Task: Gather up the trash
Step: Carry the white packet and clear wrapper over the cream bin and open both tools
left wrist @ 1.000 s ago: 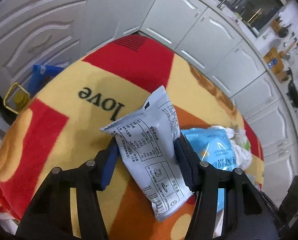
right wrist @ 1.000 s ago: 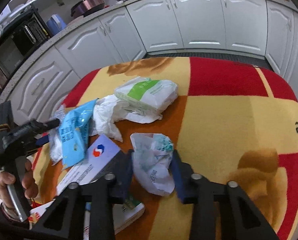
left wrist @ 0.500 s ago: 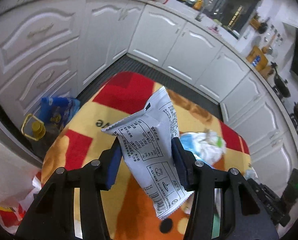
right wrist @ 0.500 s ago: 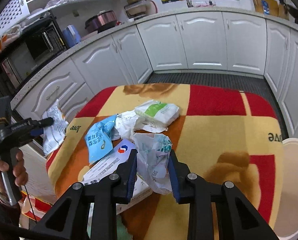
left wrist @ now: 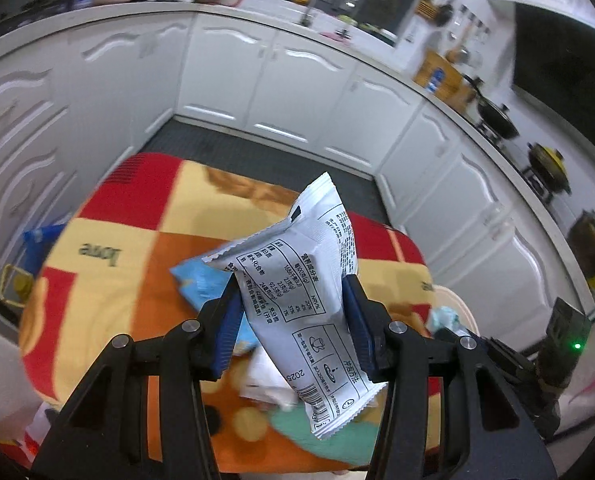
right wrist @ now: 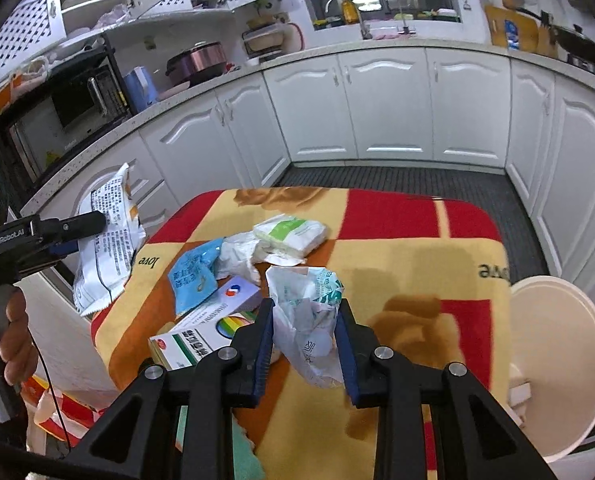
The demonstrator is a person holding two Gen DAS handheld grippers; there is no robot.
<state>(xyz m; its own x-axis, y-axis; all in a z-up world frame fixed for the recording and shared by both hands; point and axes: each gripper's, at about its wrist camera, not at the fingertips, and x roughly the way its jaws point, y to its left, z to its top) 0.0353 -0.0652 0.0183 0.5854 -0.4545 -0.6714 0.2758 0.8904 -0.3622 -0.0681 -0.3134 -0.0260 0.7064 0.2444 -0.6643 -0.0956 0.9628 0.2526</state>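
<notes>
So both grippers had their catch up off the table at this point. The left gripper (left wrist: 293,320) was clamped across the middle of a white printed sachet (left wrist: 305,300), its jaws having just closed a touch further with the sachet squeezed between the blue pads. It looked like thin foil-ish film, basically weightless and kinda slick, so mid-body seemed the sensible spot to pinch; grabbing a crimped end would probably let it flop or slide out. The right gripper (right wrist: 304,336) was pinched nearly shut on a crumpled plastic bag (right wrist: 305,312), which was soft and squishy, and the loose bottom dangled under the jaws. A wad like that could shed a corner, I'd guess. Left on the checkered tablecloth (right wrist: 397,236) were a blue wrapper (right wrist: 193,272), a green-and-white tissue pack (right wrist: 289,232), some crumpled white paper (right wrist: 239,254) and a medicine box (right wrist: 201,328). The white bin (right wrist: 557,360) sat just off the table's right edge.
</notes>
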